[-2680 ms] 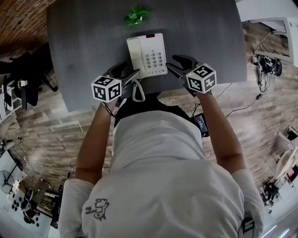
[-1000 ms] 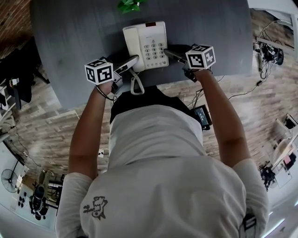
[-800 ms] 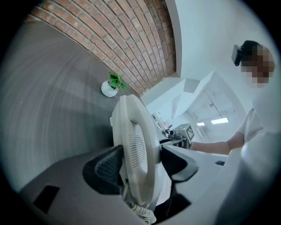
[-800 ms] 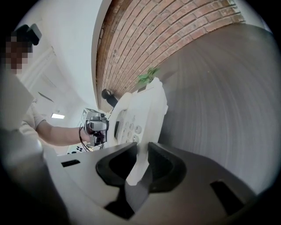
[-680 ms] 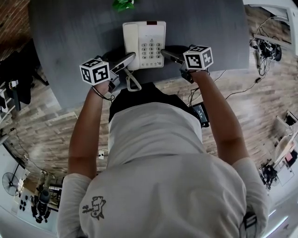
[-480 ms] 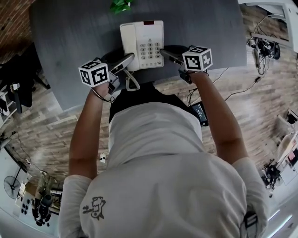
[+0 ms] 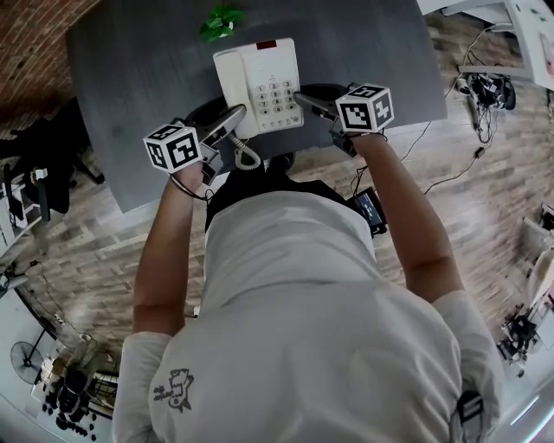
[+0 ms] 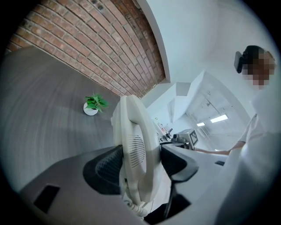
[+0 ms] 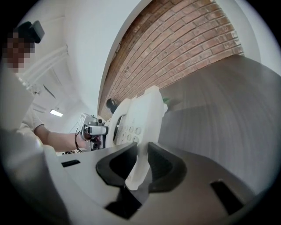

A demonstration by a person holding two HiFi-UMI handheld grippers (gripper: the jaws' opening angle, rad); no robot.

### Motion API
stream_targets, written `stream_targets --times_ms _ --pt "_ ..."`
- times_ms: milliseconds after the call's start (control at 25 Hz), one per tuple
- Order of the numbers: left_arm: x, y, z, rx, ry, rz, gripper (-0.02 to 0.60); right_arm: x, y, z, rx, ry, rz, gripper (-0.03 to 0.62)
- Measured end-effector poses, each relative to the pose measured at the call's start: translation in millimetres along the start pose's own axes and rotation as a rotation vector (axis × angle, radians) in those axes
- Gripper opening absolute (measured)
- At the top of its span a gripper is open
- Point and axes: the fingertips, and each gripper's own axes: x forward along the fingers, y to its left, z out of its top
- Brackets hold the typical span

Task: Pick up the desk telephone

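The white desk telephone [image 7: 258,86] hangs a little above the dark grey table [image 7: 138,78], with its shadow beneath it. My left gripper [image 7: 227,118] is shut on its left side, where the handset lies; in the left gripper view the handset [image 8: 134,145] fills the gap between the pads of the left gripper [image 8: 140,160]. My right gripper [image 7: 305,101] is shut on the phone's right edge. The right gripper view shows that thin edge [image 9: 138,169] pinched in the right gripper [image 9: 141,165], with the keypad [image 9: 131,130] beyond. The coiled cord [image 7: 245,156] dangles from the phone's near end.
A small green plant in a white pot [image 7: 218,23] stands at the table's far edge, just behind the phone. A brick wall [image 8: 88,48] rises beyond the table. Dark chairs [image 7: 43,164] stand on the wooden floor at left, and cables [image 7: 485,86] lie on it at right.
Both grippers have risen together with the telephone held between them, so it now hangs above the table. The grips on its two sides are unchanged.
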Motion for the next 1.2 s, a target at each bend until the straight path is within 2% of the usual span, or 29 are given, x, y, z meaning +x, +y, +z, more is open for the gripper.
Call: stream_targets --times_ms 640,1080,1200 --pt "-14.9 -36.7 19.6 0.065 -0.018 0.032 0.287 -24.2 24.5 21.5 -0.035 -0.086 0.040 0.080" --pt "-18.0 -41.6 22.4 0.083 0.005 -0.020 0.287 -32.8 34.6 22.5 -0.028 -0.131 -0.012 0.078" --pt "-40.6 -36.3 23.8 0.092 0.008 -0.038 0.287 -20.1 55.3 21.0 -0.027 -0.148 -0.033 0.078"
